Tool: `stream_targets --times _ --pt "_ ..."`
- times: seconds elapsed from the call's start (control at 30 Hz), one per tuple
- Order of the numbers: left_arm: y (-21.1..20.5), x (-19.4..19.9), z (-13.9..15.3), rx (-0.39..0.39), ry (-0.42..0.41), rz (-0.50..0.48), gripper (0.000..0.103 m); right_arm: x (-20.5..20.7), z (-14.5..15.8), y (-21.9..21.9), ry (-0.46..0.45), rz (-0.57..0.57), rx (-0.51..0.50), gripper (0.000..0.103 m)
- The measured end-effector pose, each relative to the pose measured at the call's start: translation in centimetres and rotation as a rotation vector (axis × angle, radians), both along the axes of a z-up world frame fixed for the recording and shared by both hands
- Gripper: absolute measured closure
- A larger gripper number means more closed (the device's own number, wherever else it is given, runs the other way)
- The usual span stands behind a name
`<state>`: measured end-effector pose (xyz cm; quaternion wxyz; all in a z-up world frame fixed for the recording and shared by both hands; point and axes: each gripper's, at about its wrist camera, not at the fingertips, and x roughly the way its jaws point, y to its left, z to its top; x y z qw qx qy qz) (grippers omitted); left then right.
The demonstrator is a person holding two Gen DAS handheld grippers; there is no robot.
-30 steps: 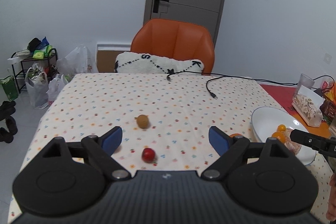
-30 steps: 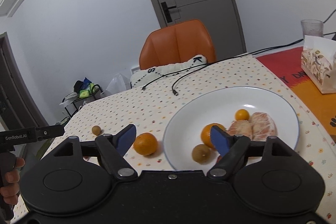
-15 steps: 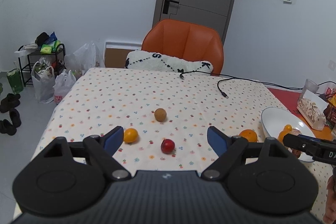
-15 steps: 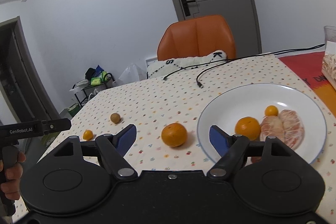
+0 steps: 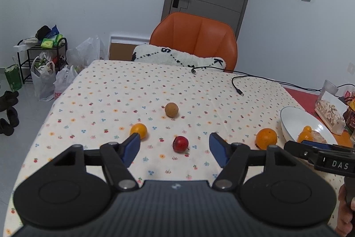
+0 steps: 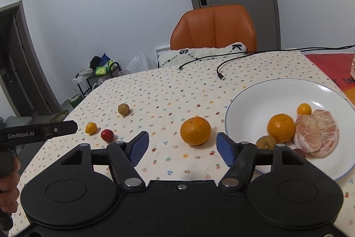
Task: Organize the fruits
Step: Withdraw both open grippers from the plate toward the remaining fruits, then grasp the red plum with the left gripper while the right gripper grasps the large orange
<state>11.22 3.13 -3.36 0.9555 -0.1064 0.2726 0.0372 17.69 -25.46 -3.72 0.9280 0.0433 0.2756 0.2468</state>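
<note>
A white plate [image 6: 261, 94] holds an orange [image 6: 281, 127], a small kumquat [image 6: 304, 109], a peeled pomelo [image 6: 316, 132] and a brown fruit [image 6: 265, 142]. Loose on the tablecloth lie a large orange [image 6: 195, 130], a red fruit [image 6: 107, 135], a small yellow-orange fruit [image 6: 91, 127] and a brown round fruit [image 6: 123, 109]. My right gripper [image 6: 181, 148] is open, just short of the large orange. My left gripper [image 5: 175, 149] is open, with the red fruit [image 5: 180, 143] between its fingertips' line of sight; the plate [image 5: 295, 119] sits at its right.
Black cables [image 6: 219, 74] lie on the far part of the table. An orange chair [image 5: 195, 39] with a white cushion stands behind it. A snack bag [image 5: 328, 110] and a red mat [image 6: 328, 63] are at the right. Bags and a rack [image 5: 42, 59] stand on the floor at the left.
Both grippers have pulled back and up from the table, so more of the cloth and loose fruit shows. The right gripper has swung left, from the plate toward the large orange.
</note>
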Motion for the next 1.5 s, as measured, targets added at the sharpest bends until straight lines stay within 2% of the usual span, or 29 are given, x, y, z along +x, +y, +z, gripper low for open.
stream_targets --times 0.47,0.77,1.17,1.23,1.3,1.5 --pt "0.3 2.4 -2.3 -0.035 0.038 -0.014 0.05 1.9 -1.6 1.7 0.029 -0.015 -0.059 0.04" --pt "0.0 4.2 -3.6 -0.053 0.061 -0.038 0.058 3.1 -2.1 3.1 0.013 -0.028 -0.122 0.044" --pt "0.1 5.8 -4.7 -0.064 0.074 -0.023 0.074 4.5 -2.6 4.4 -0.002 -0.03 -0.184 0.049" --pt "0.2 6.0 -4.8 -0.07 0.072 -0.026 0.082 4.6 -2.7 4.6 -0.003 -0.035 -0.194 0.056" --pt "0.3 6.0 -4.7 -0.077 0.072 -0.028 0.082 4.8 -2.8 4.6 -0.005 -0.042 -0.207 0.062" --pt "-0.1 5.7 -3.8 -0.067 0.049 -0.038 0.082 4.8 -2.3 3.6 0.012 -0.032 -0.166 0.063"
